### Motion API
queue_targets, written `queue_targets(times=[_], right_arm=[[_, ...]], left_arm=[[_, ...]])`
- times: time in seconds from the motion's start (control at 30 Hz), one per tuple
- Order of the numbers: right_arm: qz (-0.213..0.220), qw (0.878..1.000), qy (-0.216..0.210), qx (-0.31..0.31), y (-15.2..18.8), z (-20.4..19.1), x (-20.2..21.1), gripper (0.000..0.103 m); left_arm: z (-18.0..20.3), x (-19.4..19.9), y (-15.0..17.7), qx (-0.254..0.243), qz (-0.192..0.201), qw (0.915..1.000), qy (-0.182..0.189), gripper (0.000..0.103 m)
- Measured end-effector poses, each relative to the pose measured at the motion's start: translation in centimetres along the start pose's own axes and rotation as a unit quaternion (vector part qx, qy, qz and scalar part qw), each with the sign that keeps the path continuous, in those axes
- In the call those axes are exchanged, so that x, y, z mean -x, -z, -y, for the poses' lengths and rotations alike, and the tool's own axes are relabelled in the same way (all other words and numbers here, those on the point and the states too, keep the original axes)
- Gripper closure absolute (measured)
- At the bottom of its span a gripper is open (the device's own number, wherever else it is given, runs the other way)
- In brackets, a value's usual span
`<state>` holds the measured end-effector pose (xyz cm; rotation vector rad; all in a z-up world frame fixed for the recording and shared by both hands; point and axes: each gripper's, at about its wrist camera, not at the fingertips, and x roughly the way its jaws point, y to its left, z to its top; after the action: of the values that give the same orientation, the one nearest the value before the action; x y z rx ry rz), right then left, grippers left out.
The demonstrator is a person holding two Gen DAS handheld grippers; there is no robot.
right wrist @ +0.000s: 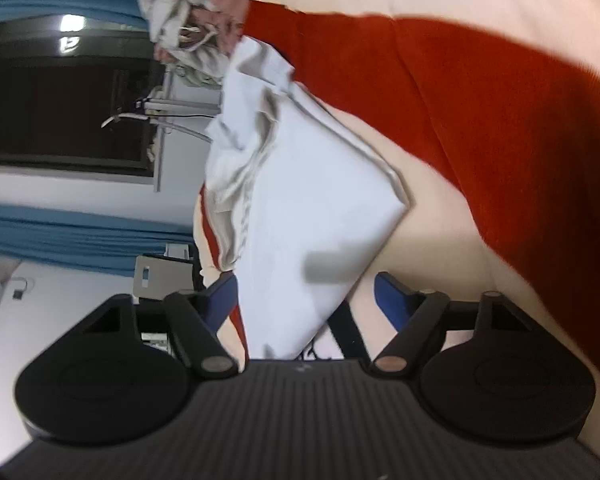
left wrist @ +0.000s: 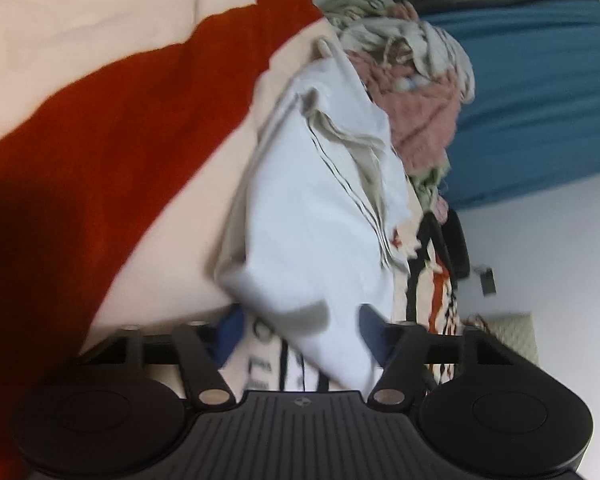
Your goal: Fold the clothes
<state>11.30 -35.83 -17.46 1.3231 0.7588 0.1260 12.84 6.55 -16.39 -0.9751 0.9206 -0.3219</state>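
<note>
A white cloth with thin dark stripes [left wrist: 320,208] lies folded on a cream and red blanket [left wrist: 140,128]. Its near corner lies between the blue fingers of my left gripper [left wrist: 300,328], whose jaws stand wide apart. In the right wrist view the same white cloth [right wrist: 300,216] comes down between the blue fingers of my right gripper [right wrist: 306,296], also wide open. Neither gripper pinches the cloth. Both views are tilted sideways and blurred.
A heap of unfolded clothes, pink and beige [left wrist: 412,92], lies beyond the white cloth; it also shows in the right wrist view [right wrist: 196,8]. Blue curtains [left wrist: 540,100] and a dark window [right wrist: 68,96] stand behind. A patterned cloth [left wrist: 436,280] hangs at the blanket's edge.
</note>
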Motion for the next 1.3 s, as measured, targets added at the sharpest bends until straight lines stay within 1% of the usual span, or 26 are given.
queue_targets(times=[0.03, 0.07, 0.1, 0.17, 0.2, 0.27, 0.33, 0.37, 0.5, 0.57, 0.7, 0.77, 0.83, 0.9, 0.97, 1.07, 1.17, 1.23, 1.3], right_arm=[[0.008, 1.0, 0.004, 0.001, -0.2, 0.2, -0.4, 0.035], [0.018, 1.0, 0.009, 0.001, -0.5, 0.3, -0.6, 0.044], [0.028, 1.0, 0.012, -0.002, -0.8, 0.5, -0.9, 0.046], [0.046, 0.999, 0.019, -0.004, -1.2, 0.7, -1.2, 0.06], [0.053, 0.998, 0.023, 0.001, -1.3, 0.6, -1.2, 0.064], [0.067, 0.997, 0.029, 0.014, -1.3, 0.4, -1.2, 0.082], [0.077, 0.996, 0.028, 0.035, -1.2, -0.2, -1.0, 0.089], [0.081, 0.995, 0.024, 0.047, -1.1, -0.6, -0.8, 0.091], [0.097, 0.991, -0.008, 0.088, -0.4, -2.1, 0.9, 0.094], [0.1, 0.989, -0.022, 0.106, 0.1, -2.7, 2.0, 0.094], [0.108, 0.979, -0.026, 0.169, 1.6, -4.4, 4.4, 0.095], [0.111, 0.975, -0.031, 0.187, 2.5, -4.7, 5.8, 0.095], [0.117, 0.972, -0.038, 0.201, 3.5, -4.9, 7.2, 0.095], [0.123, 0.968, -0.047, 0.215, 4.8, -4.9, 8.8, 0.095], [0.131, 0.963, -0.053, 0.228, 6.3, -4.6, 10.6, 0.095], [0.142, 0.959, -0.066, 0.236, 8.4, -3.8, 13.4, 0.095], [0.156, 0.953, -0.077, 0.25, 10.5, -3.1, 16.2, 0.095], [0.165, 0.946, -0.081, 0.267, 11.7, -2.8, 17.5, 0.095], [0.167, 0.943, -0.079, 0.277, 12.6, -2.4, 18.4, 0.095]], left_arm=[[-0.2, -0.3, -0.2, 0.003, 0.004, 1.0, 0.0, 0.07], [-0.3, -0.7, -0.5, 0.004, 0.009, 0.9999, 0.001, 0.083], [-0.5, -0.9, -0.7, 0.003, 0.013, 0.9999, 0.002, 0.087], [-0.5, -1.0, -0.8, -0.001, 0.017, 0.9998, 0.008, 0.09], [-0.4, -1.0, -0.9, -0.005, 0.02, 0.9997, 0.011, 0.092], [0.0, -0.9, -0.8, -0.014, 0.028, 0.9994, 0.017, 0.093], [0.5, -0.3, -0.7, -0.026, 0.04, 0.9985, 0.026, 0.093], [0.8, 0.2, -0.5, -0.031, 0.048, 0.9979, 0.032, 0.094], [1.9, 2.4, 0.1, -0.054, 0.075, 0.9942, 0.055, 0.095], [2.4, 3.7, 0.5, -0.065, 0.083, 0.9926, 0.059, 0.095], [4.0, 6.5, 1.9, -0.112, 0.096, 0.9872, 0.059, 0.095], [4.7, 8.2, 2.7, -0.127, 0.101, 0.9845, 0.068, 0.095], [4.6, 10.4, 3.8, -0.129, 0.107, 0.9825, 0.081, 0.095], [4.6, 12.2, 5.0, -0.131, 0.11, 0.981, 0.09, 0.095], [4.5, 13.7, 6.5, -0.141, 0.113, 0.9793, 0.092, 0.095], [4.0, 16.1, 8.7, -0.144, 0.116, 0.9774, 0.103, 0.095], [3.3, 18.4, 11.2, -0.159, 0.12, 0.9744, 0.104, 0.095], [2.9, 19.5, 12.5, -0.172, 0.122, 0.9718, 0.105, 0.095], [2.8, 19.9, 12.9, -0.176, 0.122, 0.9708, 0.109, 0.095]])
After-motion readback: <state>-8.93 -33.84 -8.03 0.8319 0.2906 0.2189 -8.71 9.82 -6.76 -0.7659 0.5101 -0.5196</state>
